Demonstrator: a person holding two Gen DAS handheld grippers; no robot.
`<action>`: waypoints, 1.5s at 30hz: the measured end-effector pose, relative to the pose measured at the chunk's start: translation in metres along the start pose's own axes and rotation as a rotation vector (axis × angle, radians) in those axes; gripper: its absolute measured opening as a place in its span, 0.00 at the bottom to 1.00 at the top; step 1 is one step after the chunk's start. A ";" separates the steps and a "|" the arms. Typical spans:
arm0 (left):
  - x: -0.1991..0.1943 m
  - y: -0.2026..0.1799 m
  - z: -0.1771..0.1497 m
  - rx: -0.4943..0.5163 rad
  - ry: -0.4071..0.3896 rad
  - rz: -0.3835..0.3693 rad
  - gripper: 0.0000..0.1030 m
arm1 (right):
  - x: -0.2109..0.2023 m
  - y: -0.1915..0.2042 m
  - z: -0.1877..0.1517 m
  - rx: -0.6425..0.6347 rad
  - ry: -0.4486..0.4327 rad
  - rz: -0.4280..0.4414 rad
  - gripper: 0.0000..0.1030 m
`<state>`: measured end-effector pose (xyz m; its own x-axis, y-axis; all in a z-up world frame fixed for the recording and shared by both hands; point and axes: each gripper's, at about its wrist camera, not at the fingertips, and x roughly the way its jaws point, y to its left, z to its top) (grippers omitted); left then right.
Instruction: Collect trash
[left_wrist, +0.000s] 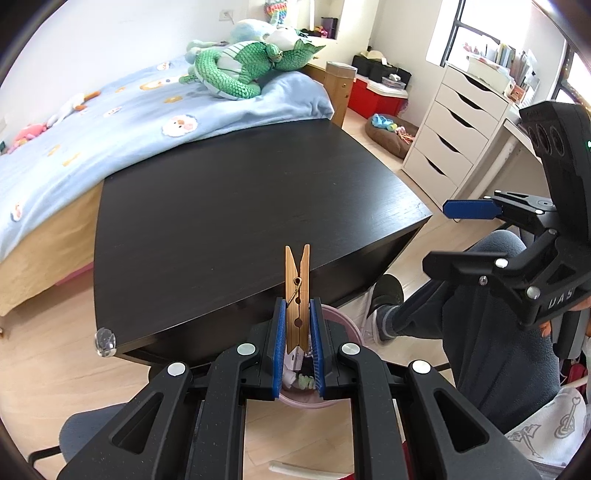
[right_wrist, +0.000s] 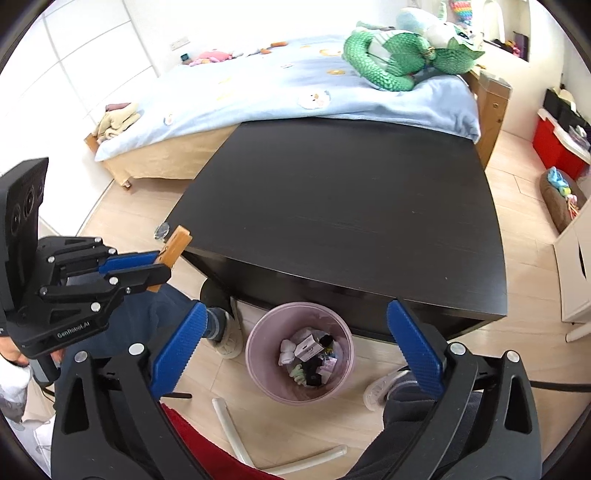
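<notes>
Left tongs (left_wrist: 297, 325) are clamped on a wooden clothespin (left_wrist: 297, 295), which stands up between the blue pads with its split end pointing away. Right tongs (right_wrist: 295, 347) stand wide apart with nothing between them, hanging over the pink bin (right_wrist: 300, 352) on the floor just in front of the dark surface (right_wrist: 351, 206). The bin already holds small scraps of white, black and pale green rubbish. The surface looks bare, so the clothespin seems to be the last piece to go in.

From the right wrist view, the left tongs sit off to the side of the bin, near the surface's corner, not above the bin's mouth. If they let go there, the clothespin would likely hit the floor or the person's shoe (right_wrist: 225, 332) and bounce away. The grip is on the lower half only, so a quick swing could twist the clothespin loose early. The surface's edge partly overhangs the bin's far rim, so a drop from too far forward could strike the edge and go astray.
</notes>
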<state>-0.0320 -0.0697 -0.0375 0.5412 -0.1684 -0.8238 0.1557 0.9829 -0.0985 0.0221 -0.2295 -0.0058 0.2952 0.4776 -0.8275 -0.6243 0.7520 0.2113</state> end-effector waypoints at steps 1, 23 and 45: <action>0.000 -0.001 0.000 0.002 0.000 -0.002 0.12 | -0.001 0.000 0.000 0.000 -0.002 -0.009 0.94; 0.006 -0.019 0.005 0.060 0.016 -0.045 0.12 | -0.022 -0.017 -0.001 0.052 -0.058 -0.063 0.96; 0.004 0.009 0.005 -0.055 -0.044 0.046 0.93 | -0.020 -0.013 0.000 0.051 -0.077 -0.083 0.97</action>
<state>-0.0243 -0.0614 -0.0385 0.5826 -0.1253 -0.8030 0.0853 0.9920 -0.0929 0.0240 -0.2488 0.0081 0.4003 0.4446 -0.8013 -0.5582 0.8118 0.1715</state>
